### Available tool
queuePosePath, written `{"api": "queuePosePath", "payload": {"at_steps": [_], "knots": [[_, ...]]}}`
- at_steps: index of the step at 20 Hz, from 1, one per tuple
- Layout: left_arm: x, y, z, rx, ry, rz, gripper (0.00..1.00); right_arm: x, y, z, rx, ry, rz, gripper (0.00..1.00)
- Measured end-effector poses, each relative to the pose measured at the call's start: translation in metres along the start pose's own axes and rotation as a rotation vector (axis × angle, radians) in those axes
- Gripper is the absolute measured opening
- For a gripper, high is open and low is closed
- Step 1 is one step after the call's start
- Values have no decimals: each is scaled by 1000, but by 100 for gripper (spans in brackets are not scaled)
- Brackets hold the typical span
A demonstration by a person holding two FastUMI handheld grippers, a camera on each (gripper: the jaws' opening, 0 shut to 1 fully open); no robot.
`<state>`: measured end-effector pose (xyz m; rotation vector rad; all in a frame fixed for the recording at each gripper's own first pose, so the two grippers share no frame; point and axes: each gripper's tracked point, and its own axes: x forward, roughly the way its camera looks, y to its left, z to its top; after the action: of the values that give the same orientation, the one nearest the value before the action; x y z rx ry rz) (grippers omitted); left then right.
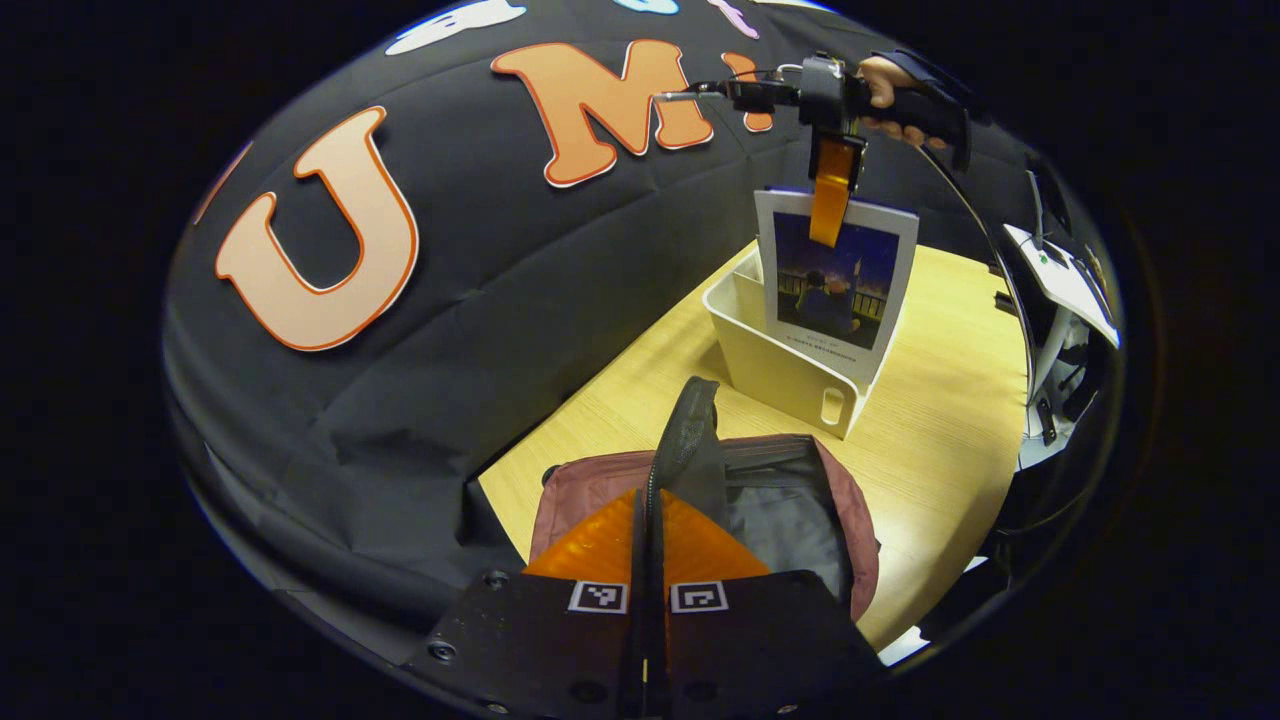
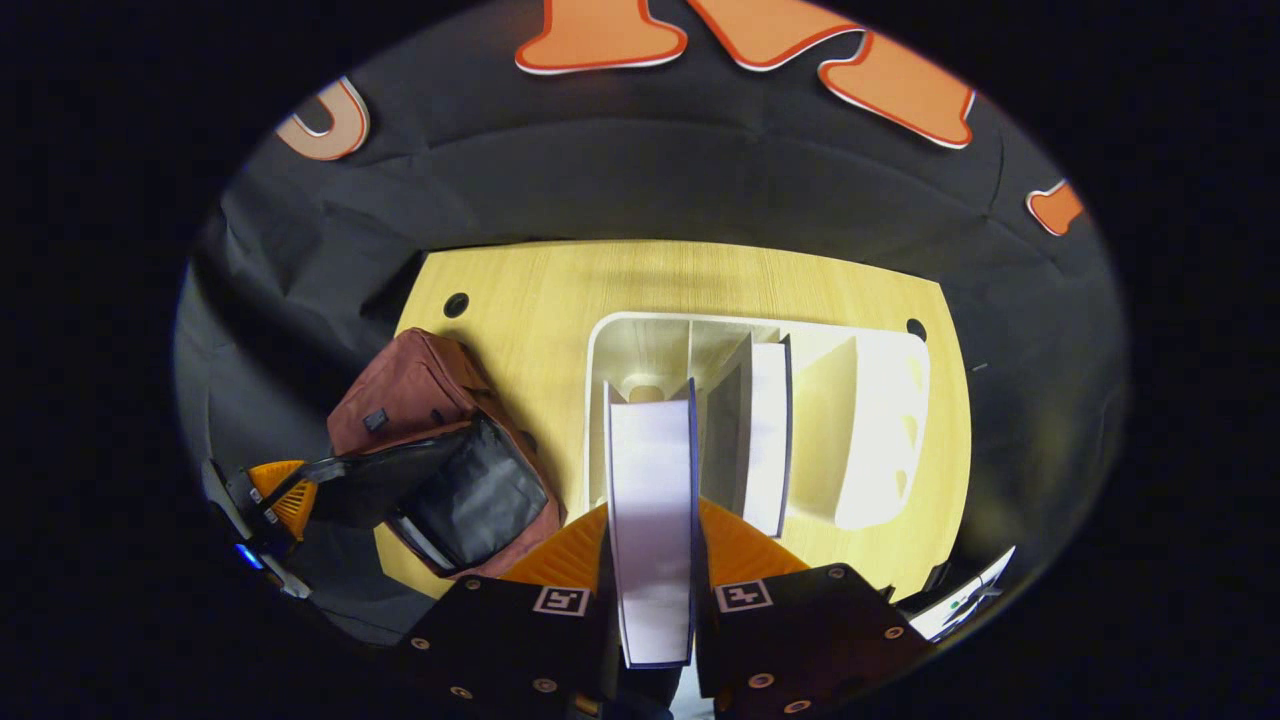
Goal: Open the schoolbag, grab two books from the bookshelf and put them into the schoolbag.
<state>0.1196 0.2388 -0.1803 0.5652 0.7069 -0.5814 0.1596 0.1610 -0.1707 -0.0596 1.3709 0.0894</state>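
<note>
Left tool: fingers pressed together on the schoolbag's dark flap, pinching it and holding it up so the bag mouth gapes. Same grip seen from the right gripper view, where the left tool sits at the far left with the flap stretched from it.

Schoolbag: maroon, lying on the table, near corner, just in front of the bookshelf. Dark grey lining exposed inside. In the right gripper view the schoolbag is left of the bookshelf, close to it, black interior open toward the camera.

Right tool: clamped on a book, one finger on each cover, page edges facing the camera. In the left gripper view the right tool hangs from above, held by a hand, gripping the book by its top edge. Book is upright, cover with an illustrated night scene facing the camera, lower part in front of or partly inside the bookshelf's near end; can't tell whether it has cleared the slot.

Bookshelf: white plastic divided holder on the table, handle cutout in the end wall. The right gripper view shows the bookshelf from above with several compartments; a second book stands upright in the next slot beside the gripped one.
</note>
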Motion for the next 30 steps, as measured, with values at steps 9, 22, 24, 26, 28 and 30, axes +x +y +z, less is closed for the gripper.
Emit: {"api": "queuePosePath", "payload": {"at_steps": [9, 22, 24, 26, 28, 30], "knots": [[1, 0, 0, 11, 4, -14, 1, -60, 15, -15, 57, -111, 126, 30], [-4, 16, 17, 1, 45, -37, 2, -36, 87, -62, 289, -135, 452, 28], [-2, 18, 21, -1, 45, -34, 2, -30, 94, -68, 312, -127, 482, 28], [-6, 18, 19, -6, 46, -32, 1, -23, 104, -71, 335, -133, 509, 28], [-7, 17, 21, -10, 48, -29, 2, -15, 114, -76, 381, -136, 532, 28], [-6, 14, 20, -19, 50, -32, 2, -2, 128, -83, 439, -119, 551, 28]]}}
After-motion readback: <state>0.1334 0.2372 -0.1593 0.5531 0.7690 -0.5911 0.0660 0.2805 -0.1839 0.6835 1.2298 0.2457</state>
